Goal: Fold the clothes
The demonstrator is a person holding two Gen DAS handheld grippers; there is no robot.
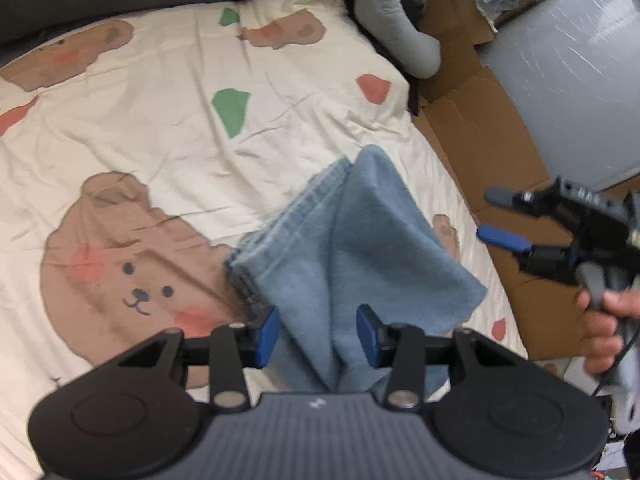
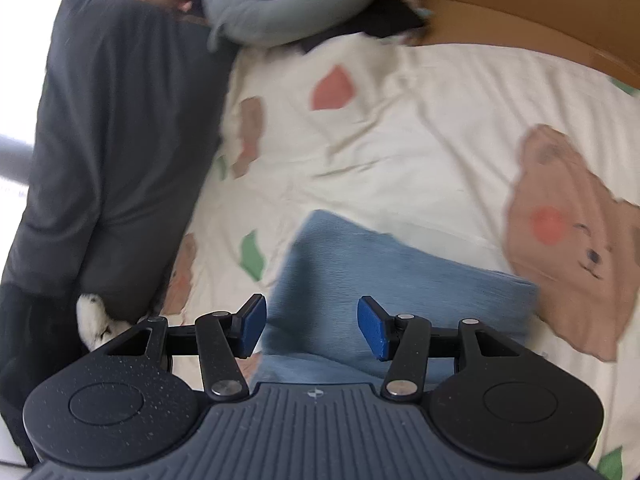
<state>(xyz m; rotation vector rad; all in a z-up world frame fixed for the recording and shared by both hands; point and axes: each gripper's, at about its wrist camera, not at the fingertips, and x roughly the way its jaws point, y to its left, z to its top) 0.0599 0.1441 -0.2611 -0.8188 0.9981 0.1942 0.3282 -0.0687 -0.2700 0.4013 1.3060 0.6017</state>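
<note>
A folded pair of light blue jeans (image 1: 344, 248) lies on the cream bear-print bedsheet (image 1: 160, 128). My left gripper (image 1: 318, 334) is open, its blue pads on either side of the jeans' near end, not pinching the cloth. In the right wrist view the jeans (image 2: 384, 280) lie just ahead of my right gripper (image 2: 312, 326), which is open and empty above them. The right gripper (image 1: 496, 216) also shows in the left wrist view, open, held by a hand off the bed's right edge.
A grey curved pillow (image 1: 396, 28) lies at the head of the bed. A dark grey blanket (image 2: 108, 152) runs along one side. Flattened cardboard (image 1: 492, 152) and a plastic-wrapped grey bundle (image 1: 572, 68) lie on the floor to the right.
</note>
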